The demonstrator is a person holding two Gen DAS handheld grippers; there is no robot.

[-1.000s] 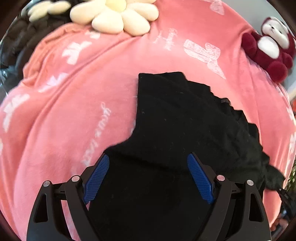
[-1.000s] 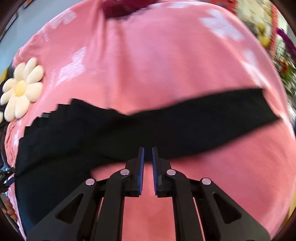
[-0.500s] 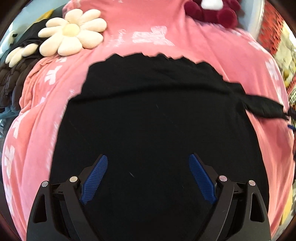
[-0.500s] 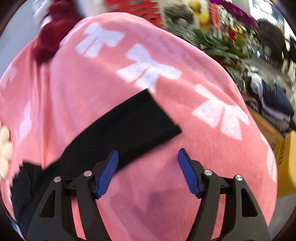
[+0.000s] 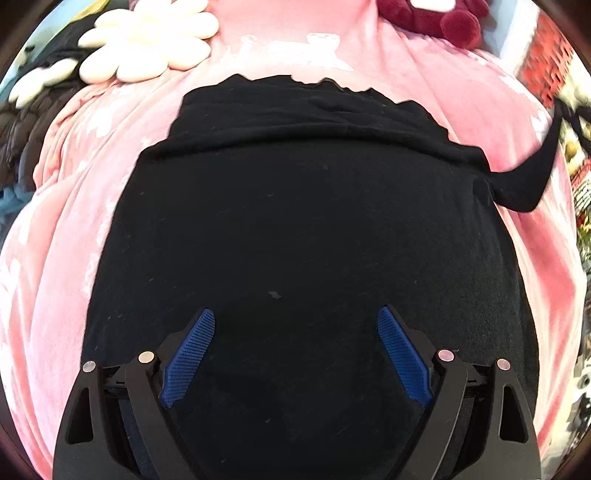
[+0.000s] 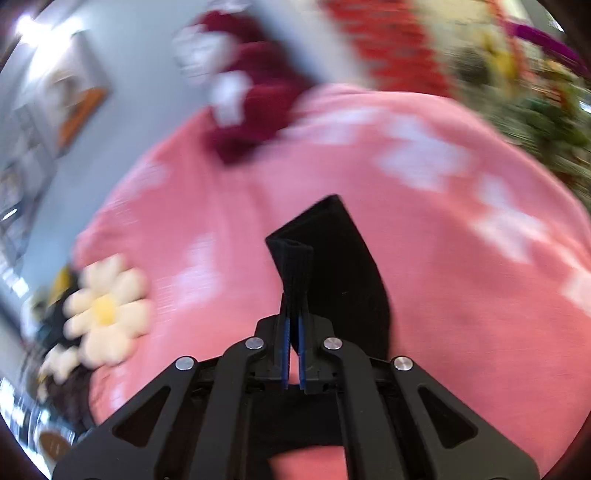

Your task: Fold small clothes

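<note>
A black long-sleeved top lies spread on a pink blanket; its scalloped hem is at the far side. My left gripper is open and empty, low over the garment's near part. The top's right sleeve rises off the blanket at the right edge. In the right wrist view my right gripper is shut on the cuff end of that black sleeve and holds it above the pink blanket.
A cream flower cushion lies at the far left and shows in the right wrist view too. A dark red plush toy sits at the far edge. Dark quilted fabric lies at the left. Plants and red decorations stand beyond the blanket.
My right gripper closed on the sleeve cuff and lifted it off the blanket. My left gripper stayed open and moved a little further over the black top.
</note>
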